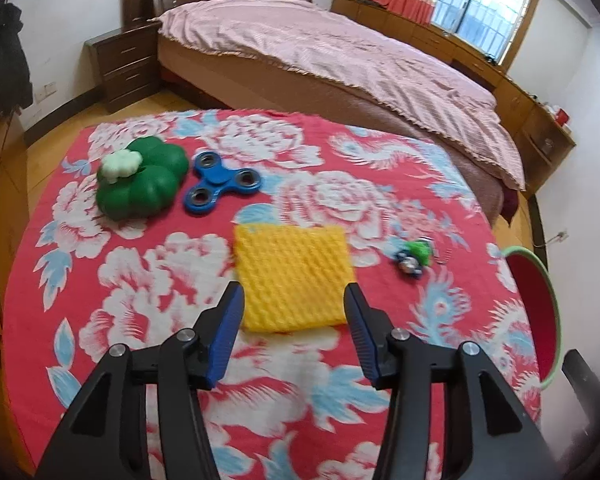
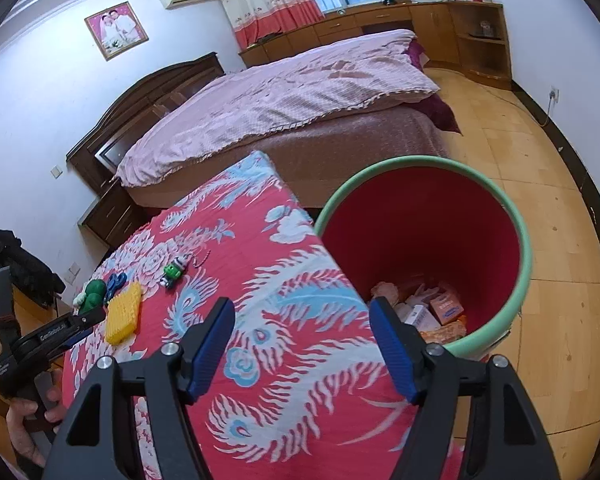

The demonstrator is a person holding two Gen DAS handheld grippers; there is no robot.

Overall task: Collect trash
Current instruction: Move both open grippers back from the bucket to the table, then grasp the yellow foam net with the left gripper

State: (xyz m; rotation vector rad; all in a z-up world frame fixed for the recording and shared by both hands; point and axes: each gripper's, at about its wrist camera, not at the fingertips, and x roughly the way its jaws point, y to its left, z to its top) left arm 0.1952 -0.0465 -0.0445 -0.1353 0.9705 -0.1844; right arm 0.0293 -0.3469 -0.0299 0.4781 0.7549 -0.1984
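A yellow foam net wrapper (image 1: 294, 278) lies flat on the red floral tablecloth (image 1: 140, 280). My left gripper (image 1: 294, 300) is open, its blue pads on either side of the wrapper's near edge, just above it. The wrapper also shows in the right wrist view (image 2: 124, 312), with the left gripper (image 2: 86, 322) beside it. My right gripper (image 2: 300, 320) is open and empty, over the table's right edge next to a red bin with a green rim (image 2: 520, 236) that holds boxes and wrappers (image 2: 440, 312).
A green clover-shaped toy (image 1: 140, 180), a blue fidget spinner (image 1: 220, 182) and a small green and blue toy figure (image 1: 414, 258) lie on the cloth. The bin's rim (image 1: 552, 300) stands off the table's right side. A bed (image 1: 320, 60) is behind.
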